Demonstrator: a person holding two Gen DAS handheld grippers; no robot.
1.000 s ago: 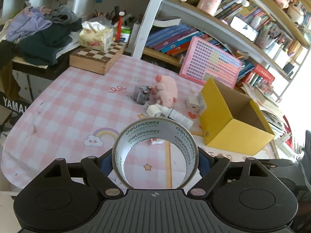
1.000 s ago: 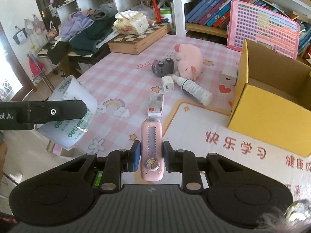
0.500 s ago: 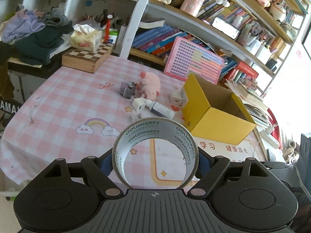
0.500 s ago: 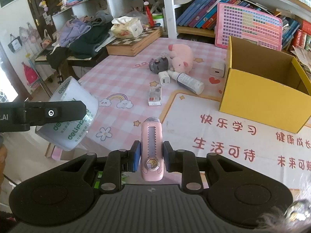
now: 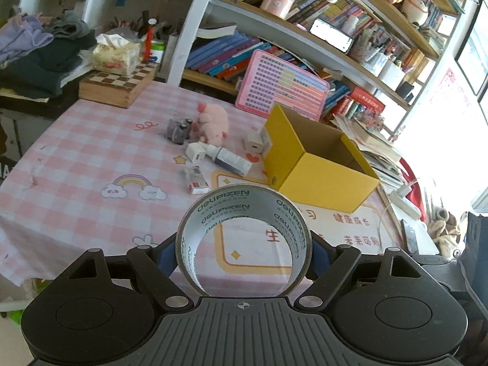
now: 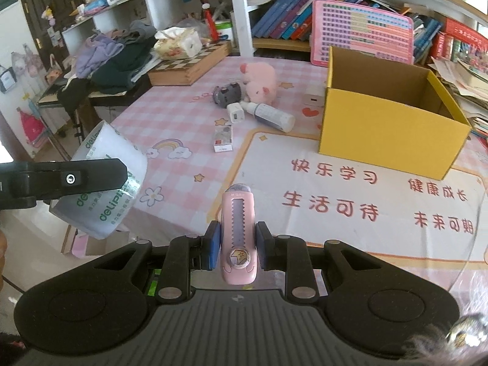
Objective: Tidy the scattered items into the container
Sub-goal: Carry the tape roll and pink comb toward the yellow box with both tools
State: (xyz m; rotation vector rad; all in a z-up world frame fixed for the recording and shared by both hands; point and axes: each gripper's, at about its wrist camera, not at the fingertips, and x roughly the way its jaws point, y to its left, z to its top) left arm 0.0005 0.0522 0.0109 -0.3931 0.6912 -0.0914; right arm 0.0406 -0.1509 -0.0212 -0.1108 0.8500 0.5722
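- The open yellow cardboard box [image 6: 387, 122] stands on the right of the table; what you can see of its brown inside holds nothing.
- Your left gripper [image 5: 244, 248] is clamped on a wide roll of silvery tape with green lettering [image 5: 244, 213], held up off the near table edge, its hole facing the camera.
- Your right gripper [image 6: 238, 245] is closed on a slim pink utility knife with a toothed slider [image 6: 238, 231], also in the air, over the near edge.
- On the pink checked tablecloth [image 5: 91, 158] lie a pink plush pig [image 6: 259, 82], a grey toy [image 6: 227, 93], a white charger plug [image 6: 235, 113], a white bottle [image 6: 270, 116] on its side, and a small flat packet [image 6: 222, 138].
- Crowded bookshelves [image 5: 305, 30] stand behind the table.
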